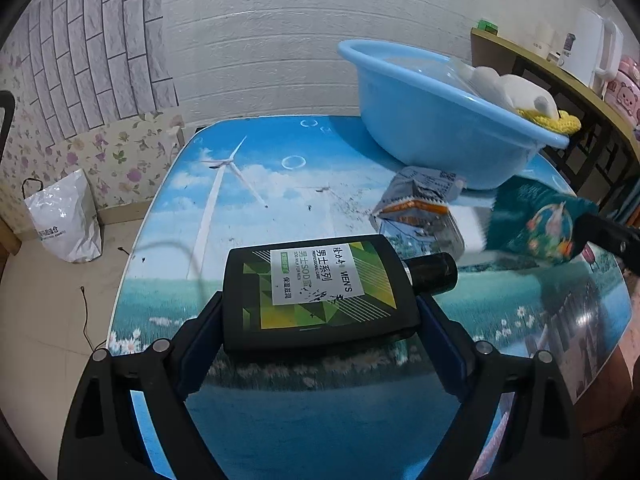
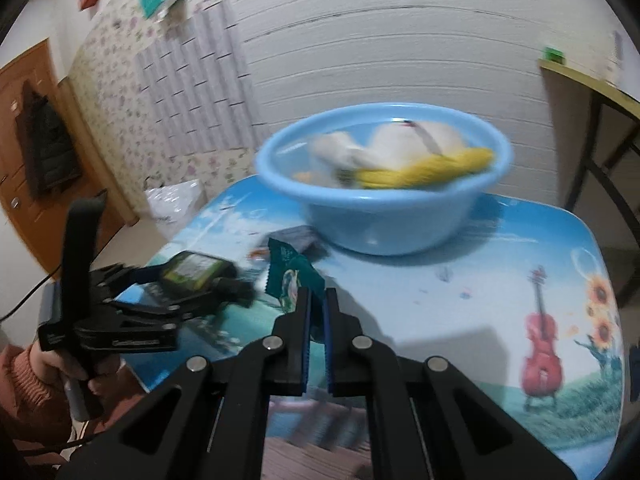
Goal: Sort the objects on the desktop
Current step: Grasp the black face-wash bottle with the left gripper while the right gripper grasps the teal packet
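Observation:
My left gripper (image 1: pixel 320 308) has its jaws wide around a flat black lotion bottle (image 1: pixel 316 280) with a green and white label, pads pressed to its sides, cap pointing right. From the right wrist view the same gripper (image 2: pixel 200 280) holds it just above the table's left edge. My right gripper (image 2: pixel 316 296) is shut on a teal snack packet (image 2: pixel 292 272), which sticks up from its tips; the packet (image 1: pixel 532 224) also shows at the right of the left wrist view. The blue basin (image 2: pixel 384 220) stands at the back of the table, holding a white plush toy (image 2: pixel 384 144) and yellow knitwear (image 2: pixel 424 168).
A grey and orange packet (image 1: pixel 420 208) lies in front of the basin (image 1: pixel 440 128). The picture-printed table (image 2: pixel 500 280) ends at a floor with a white bag (image 1: pixel 64 220). A side shelf (image 1: pixel 560 68) with a white kettle stands at the right. A person's hand (image 2: pixel 52 364) grips the left handle.

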The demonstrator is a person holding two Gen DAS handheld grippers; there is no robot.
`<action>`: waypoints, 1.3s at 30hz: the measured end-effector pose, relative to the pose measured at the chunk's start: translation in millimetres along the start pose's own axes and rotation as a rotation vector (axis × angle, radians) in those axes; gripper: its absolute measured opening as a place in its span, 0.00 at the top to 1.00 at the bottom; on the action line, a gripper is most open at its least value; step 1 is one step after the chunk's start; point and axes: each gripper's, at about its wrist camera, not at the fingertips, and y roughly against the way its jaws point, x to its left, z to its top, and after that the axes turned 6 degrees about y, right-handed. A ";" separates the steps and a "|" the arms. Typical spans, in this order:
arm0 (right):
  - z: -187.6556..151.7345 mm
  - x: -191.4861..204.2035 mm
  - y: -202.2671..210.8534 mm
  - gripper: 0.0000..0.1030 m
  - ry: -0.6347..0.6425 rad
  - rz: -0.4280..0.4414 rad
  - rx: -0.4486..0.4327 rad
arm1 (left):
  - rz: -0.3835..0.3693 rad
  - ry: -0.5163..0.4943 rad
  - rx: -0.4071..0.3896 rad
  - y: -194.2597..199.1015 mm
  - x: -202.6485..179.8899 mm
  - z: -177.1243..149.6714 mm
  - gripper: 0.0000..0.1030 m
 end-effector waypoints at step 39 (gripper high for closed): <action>-42.2 -17.9 -0.9 0.81 0.118 -0.144 0.052 | 0.020 -0.043 -0.039 15.2 -22.4 -38.0 0.12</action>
